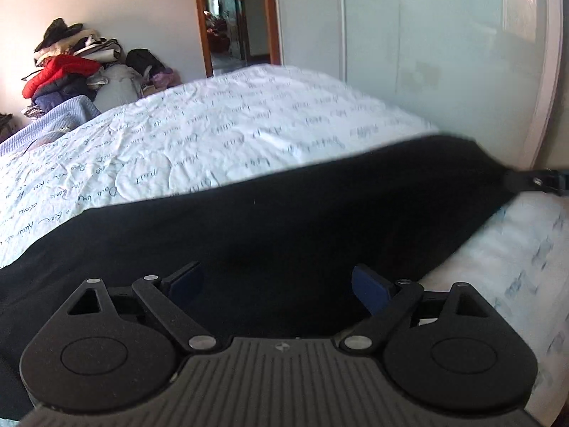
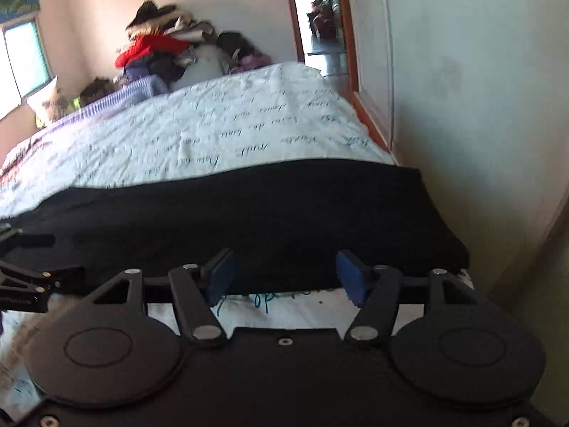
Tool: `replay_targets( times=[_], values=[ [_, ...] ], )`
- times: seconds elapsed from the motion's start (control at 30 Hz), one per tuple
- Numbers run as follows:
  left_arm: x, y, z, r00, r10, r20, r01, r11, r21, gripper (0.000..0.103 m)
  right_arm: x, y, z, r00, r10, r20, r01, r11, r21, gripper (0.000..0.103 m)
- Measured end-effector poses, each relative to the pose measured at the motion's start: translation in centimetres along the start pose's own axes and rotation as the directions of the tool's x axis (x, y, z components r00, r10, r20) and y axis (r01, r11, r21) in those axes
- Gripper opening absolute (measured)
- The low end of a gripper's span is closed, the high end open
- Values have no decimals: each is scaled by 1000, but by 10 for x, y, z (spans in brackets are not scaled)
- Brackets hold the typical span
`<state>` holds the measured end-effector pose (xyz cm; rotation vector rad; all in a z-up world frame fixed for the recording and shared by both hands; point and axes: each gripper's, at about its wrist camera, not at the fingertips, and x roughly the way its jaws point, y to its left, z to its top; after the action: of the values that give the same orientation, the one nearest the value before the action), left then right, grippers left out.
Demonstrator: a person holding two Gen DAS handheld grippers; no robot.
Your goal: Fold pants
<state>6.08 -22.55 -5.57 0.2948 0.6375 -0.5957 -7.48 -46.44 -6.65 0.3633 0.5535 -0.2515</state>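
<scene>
Black pants (image 1: 284, 213) lie flat across the near part of a bed with a white bedspread printed with script (image 1: 213, 124). My left gripper (image 1: 275, 281) is open, its blue pads spread over the near edge of the pants. My right gripper (image 2: 282, 272) is open too, its pads at the near edge of the pants (image 2: 249, 213), with white bedspread (image 2: 284, 306) showing below them. The right gripper shows at the right edge of the left wrist view (image 1: 540, 181). The left gripper shows at the left edge of the right wrist view (image 2: 25, 277).
A pile of clothes with a red jacket (image 1: 60, 71) sits at the bed's far end against the wall. A pale wardrobe door (image 1: 444, 53) runs along the bed's right side. An open doorway (image 1: 231, 17) is at the back. A window (image 2: 25, 60) is on the left wall.
</scene>
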Motion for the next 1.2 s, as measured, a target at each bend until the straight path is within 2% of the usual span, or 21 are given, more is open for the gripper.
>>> replay_targets(
  times=[0.1,0.2,0.33,0.5,0.6,0.73,0.8,0.93,1.03,1.1,1.2],
  values=[
    [2,-5,15,999,-8,46,10,999,-52,93,-11,-20,-5,998,-57,16,55,993,107,76],
    [12,-19,26,999,-18,43,20,999,-38,93,-3,-42,-12,993,-111,-35,116,974,193,76],
    [23,-44,35,998,-41,43,40,999,24,93,9,-64,-19,997,-62,-47,74,941,330,76],
    [33,-69,42,999,-22,38,19,996,92,93,16,-80,-14,1000,-12,-7,14,890,455,78],
    [34,-74,43,998,-43,44,38,994,99,94,20,-85,-12,1000,0,7,-4,861,508,78],
    [36,-75,44,998,-58,38,53,993,104,94,17,-99,-16,999,7,52,-38,784,620,78],
    [38,-76,45,998,-49,32,45,993,109,94,14,-101,-20,998,-7,67,-39,753,657,73],
    [42,-72,49,999,-42,21,40,994,100,94,13,-106,-25,998,-44,54,-7,709,706,34],
    [43,-68,53,999,-26,20,24,995,92,96,9,-108,-30,997,-43,68,-21,682,731,18],
    [44,-65,56,1000,-16,17,14,996,89,96,7,-104,-28,996,-48,80,-22,706,708,15],
    [45,-59,61,1000,-25,14,24,996,81,96,1,-84,-18,992,-88,87,18,799,600,11]
  ],
)
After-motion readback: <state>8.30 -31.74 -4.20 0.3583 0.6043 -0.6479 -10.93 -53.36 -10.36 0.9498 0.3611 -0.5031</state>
